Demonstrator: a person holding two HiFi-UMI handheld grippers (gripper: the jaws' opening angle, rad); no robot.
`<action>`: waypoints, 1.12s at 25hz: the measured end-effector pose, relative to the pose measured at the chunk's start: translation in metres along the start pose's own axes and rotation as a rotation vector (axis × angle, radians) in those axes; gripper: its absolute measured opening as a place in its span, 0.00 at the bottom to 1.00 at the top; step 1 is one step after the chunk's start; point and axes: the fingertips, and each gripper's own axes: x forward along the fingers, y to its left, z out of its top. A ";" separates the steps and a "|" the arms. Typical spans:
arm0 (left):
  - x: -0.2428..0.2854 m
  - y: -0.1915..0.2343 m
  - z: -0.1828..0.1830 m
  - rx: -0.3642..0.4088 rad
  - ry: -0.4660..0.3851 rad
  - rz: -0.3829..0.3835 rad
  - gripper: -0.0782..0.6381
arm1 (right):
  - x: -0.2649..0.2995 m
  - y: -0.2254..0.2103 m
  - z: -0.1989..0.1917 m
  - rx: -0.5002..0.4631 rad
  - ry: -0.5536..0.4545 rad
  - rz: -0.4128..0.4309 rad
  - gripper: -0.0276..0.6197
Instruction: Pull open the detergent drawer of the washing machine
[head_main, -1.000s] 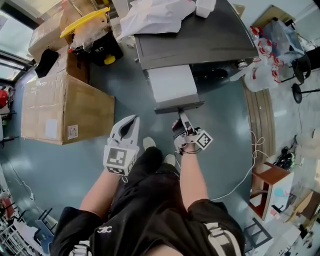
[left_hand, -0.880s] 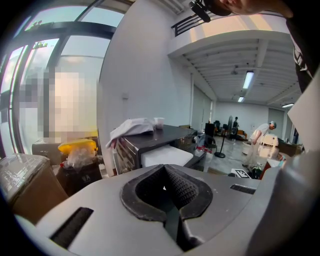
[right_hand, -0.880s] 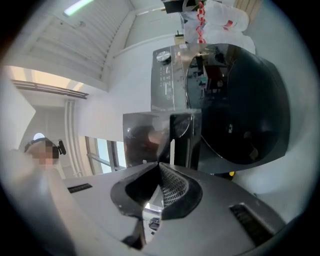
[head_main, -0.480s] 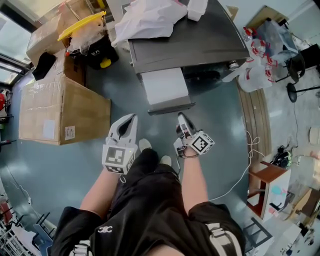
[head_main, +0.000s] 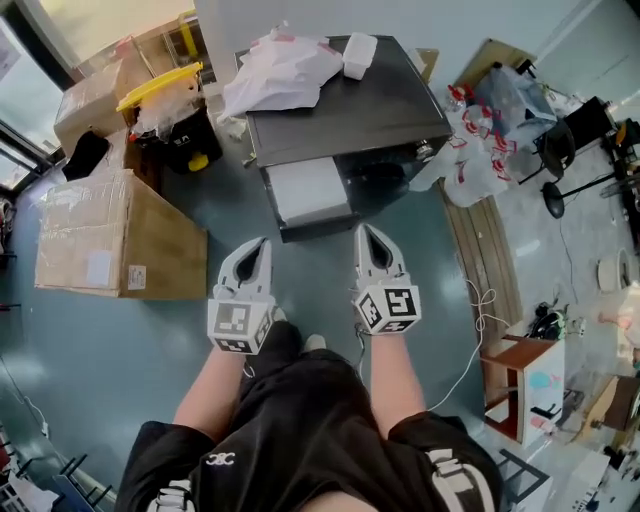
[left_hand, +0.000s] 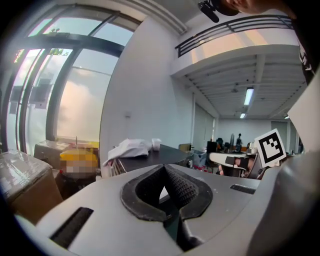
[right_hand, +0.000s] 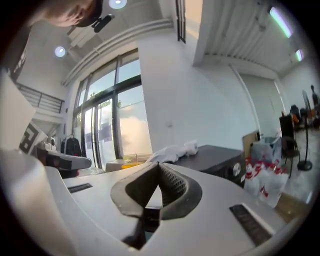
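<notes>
The dark grey box-shaped washing machine (head_main: 350, 110) stands on the blue-grey floor (head_main: 120, 340) in front of the person, seen from above in the head view. Its white rectangular detergent drawer (head_main: 308, 188) is already pulled out: it sticks from the machine's front, on the left part of it, toward the person, w/ a dark front panel at the near end. No gripper touches it. The left gripper (head_main: 262, 245), white plastic w/ a square-marker cube, shows its tip near the drawer's near-left corner but apart from it. The right gripper (head_main: 368, 233), of the same make, shows its tip just beside the near-right corner, also apart. Both point away from the person, approx. parallel to each other. In the left gripper view the dark ribbed fingers (left_hand: 182, 182) are clenched, tips together, nothing btw. them. In the right gripper view the fingers (right_hand: 172, 184) are clenched in the same way and also hold nothing. On top of the machine lie a crumpled white plastic bag (head_main: 280, 75) and a small white rectangular box (head_main: 357, 55). Left of the machine is a big brown cardboard box (head_main: 120, 235). On the right, clear plastic bags w/ red print (head_main: 470, 150) sit close by its side, and a thin white cable (head_main: 482, 318) lies on the floor near a small brown wooden stool (head_main: 520, 360). The person wears black shorts (head_main: 310, 420).
</notes>
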 end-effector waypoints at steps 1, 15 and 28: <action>-0.006 -0.004 0.007 -0.006 -0.019 0.004 0.10 | -0.007 0.004 0.017 -0.057 -0.023 -0.012 0.05; -0.083 -0.034 0.091 0.046 -0.160 0.058 0.10 | -0.086 0.054 0.146 -0.217 -0.228 -0.047 0.05; -0.103 -0.057 0.105 0.121 -0.175 0.079 0.10 | -0.103 0.064 0.150 -0.185 -0.232 -0.011 0.05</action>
